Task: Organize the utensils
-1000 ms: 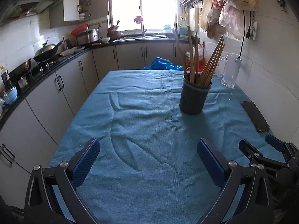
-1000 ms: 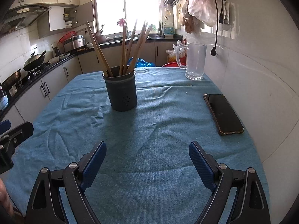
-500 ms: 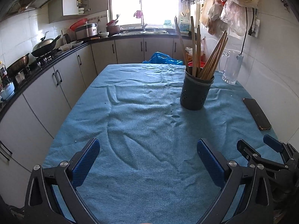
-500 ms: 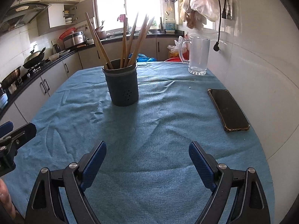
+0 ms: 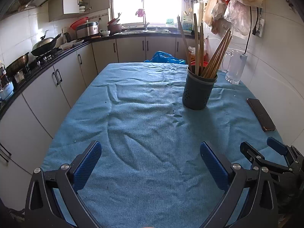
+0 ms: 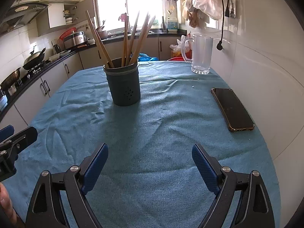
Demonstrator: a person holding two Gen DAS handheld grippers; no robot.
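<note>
Over the last second both tongs have drawn back from the dark holder (image 6: pixel 123 83), which now sits smaller and higher in each view; every chopstick (image 6: pixel 133 38) stands inside it, so the sorting looks finished. Left tongs (image 5: pixel 150 157) and right tongs (image 6: pixel 150 160) gape wide, empty, at frame bottom above the blue-clothed surface (image 6: pixel 161 133); the holder stands upright at centre.

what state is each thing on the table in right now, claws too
left claw: open, empty, above the cloth
right claw: open, empty, above the cloth
utensil holder: upright on the cloth
chopsticks: standing in the holder, leaning outward
glass mug: upright, looks empty
phone: lying flat, screen dark
blue cloth: spread over the table, wrinkled
</note>
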